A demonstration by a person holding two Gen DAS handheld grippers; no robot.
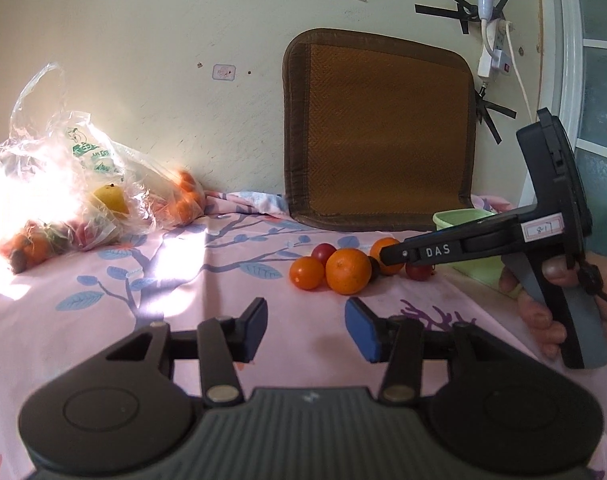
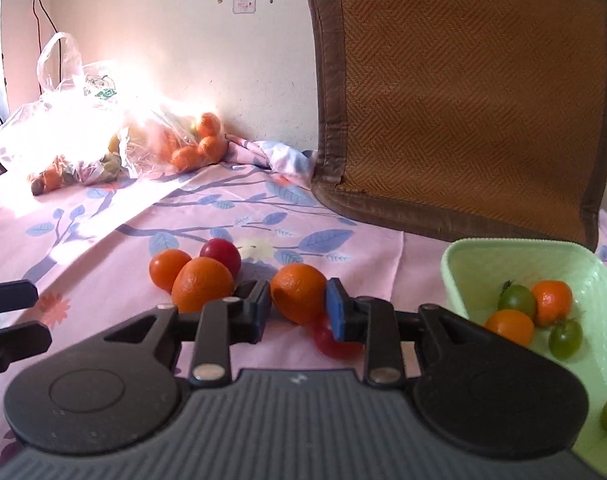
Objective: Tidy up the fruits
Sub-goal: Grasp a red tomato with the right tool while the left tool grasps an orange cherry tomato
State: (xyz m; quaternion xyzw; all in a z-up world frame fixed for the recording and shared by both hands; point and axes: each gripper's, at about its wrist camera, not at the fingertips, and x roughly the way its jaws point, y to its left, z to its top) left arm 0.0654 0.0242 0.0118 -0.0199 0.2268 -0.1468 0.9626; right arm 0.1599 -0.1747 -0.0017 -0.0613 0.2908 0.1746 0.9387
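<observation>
- My right gripper (image 2: 298, 309) had its jaws closed around a round orange mandarin (image 2: 299, 294), low over the pink floral bedsheet (image 2: 103, 264).
- My left gripper (image 1: 306, 330) hung with its jaws wide and empty.
- The pale green plastic basket (image 2: 463, 268) sat toward the bed's right edge.
- Risk: the small red tomato (image 2: 331, 344) under my jaws could roll or get nudged when I lifted.

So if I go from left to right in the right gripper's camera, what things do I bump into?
Plastic bag of fruit → small orange fruit → orange between the right gripper's fingers → green basket
</observation>
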